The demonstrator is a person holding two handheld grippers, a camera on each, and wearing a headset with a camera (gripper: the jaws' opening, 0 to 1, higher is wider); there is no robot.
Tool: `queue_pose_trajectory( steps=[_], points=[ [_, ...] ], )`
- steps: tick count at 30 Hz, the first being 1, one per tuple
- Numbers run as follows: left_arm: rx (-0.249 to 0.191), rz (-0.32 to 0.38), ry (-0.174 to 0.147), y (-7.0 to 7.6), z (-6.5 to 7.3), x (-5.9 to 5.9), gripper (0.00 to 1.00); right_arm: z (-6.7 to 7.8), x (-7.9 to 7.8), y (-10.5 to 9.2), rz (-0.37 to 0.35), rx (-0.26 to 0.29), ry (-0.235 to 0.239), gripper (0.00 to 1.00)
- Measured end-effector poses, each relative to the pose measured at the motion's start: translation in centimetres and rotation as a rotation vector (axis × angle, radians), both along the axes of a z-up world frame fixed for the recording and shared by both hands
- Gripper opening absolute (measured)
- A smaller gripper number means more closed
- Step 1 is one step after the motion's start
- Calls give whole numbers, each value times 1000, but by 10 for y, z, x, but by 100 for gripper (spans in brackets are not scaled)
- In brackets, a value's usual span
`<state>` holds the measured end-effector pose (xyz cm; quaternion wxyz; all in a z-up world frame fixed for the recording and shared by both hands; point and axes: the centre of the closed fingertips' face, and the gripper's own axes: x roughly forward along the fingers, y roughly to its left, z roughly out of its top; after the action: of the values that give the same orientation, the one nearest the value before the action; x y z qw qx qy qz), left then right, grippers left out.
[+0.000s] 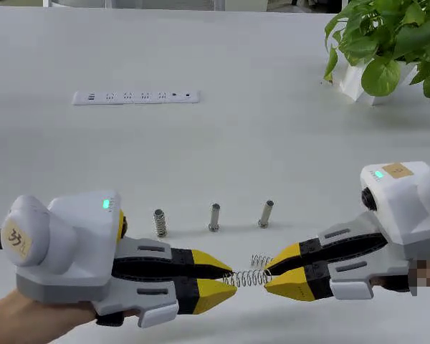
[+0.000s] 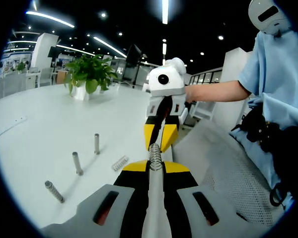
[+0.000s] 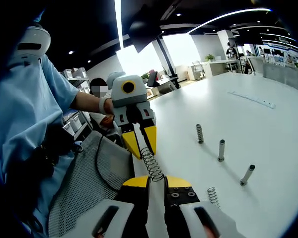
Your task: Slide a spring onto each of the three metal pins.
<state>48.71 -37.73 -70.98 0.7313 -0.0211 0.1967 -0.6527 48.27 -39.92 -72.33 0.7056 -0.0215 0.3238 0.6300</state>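
Note:
Three metal pins stand in a row on the white table. The left pin (image 1: pixel 160 223) carries a spring; the middle pin (image 1: pixel 214 217) and right pin (image 1: pixel 266 213) are bare. Nearer me, a spring (image 1: pixel 249 278) hangs level between both grippers. My left gripper (image 1: pixel 234 276) is shut on its left end and my right gripper (image 1: pixel 268 277) is shut on its right end. The held spring (image 2: pixel 155 156) runs from my left gripper (image 2: pixel 155 166) toward the other one, and likewise the spring (image 3: pixel 153 166) from my right gripper (image 3: pixel 156 179). A loose spring (image 1: pixel 260 261) lies behind the tips.
A white power strip (image 1: pixel 136 97) lies far back on the left. A potted plant (image 1: pixel 387 43) stands at the back right corner. A person's blue sleeve (image 2: pixel 268 69) and a mesh chair seat (image 3: pixel 89 168) lie beside the table edge.

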Motion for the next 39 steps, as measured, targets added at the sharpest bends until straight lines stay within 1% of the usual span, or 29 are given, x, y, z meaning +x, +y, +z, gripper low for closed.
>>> queue_pose_trajectory(
  steps=[11, 15, 18, 19, 20, 22, 28, 35, 39],
  points=[
    [2, 4, 6, 1, -2, -1, 6, 3, 0, 1, 0, 5, 5, 7],
    [8, 3, 4, 1, -3, -1, 6, 6, -1, 1, 6, -4, -9, 7],
    [18, 3, 4, 2, -6, -1, 6, 9, 2, 0, 4, -10, -27, 5],
    [14, 5, 6, 2, -6, -1, 6, 12, 2, 1, 2, 3, -27, 5],
    [15, 4, 9, 2, -7, -1, 6, 12, 2, 1, 2, 0, -28, 5],
    [22, 1, 5, 2, -9, -2, 6, 13, 2, 2, 8, -5, -37, 5],
    [29, -5, 7, 2, -11, -4, 6, 19, 2, 6, 14, -1, -54, 5],
    [37, -8, 10, 1, -13, -4, 6, 26, 2, 10, 32, -11, -89, 6],
    [55, -12, 0, 0, -16, -4, 6, 32, 1, 14, 51, -12, -108, 5]
  ],
)
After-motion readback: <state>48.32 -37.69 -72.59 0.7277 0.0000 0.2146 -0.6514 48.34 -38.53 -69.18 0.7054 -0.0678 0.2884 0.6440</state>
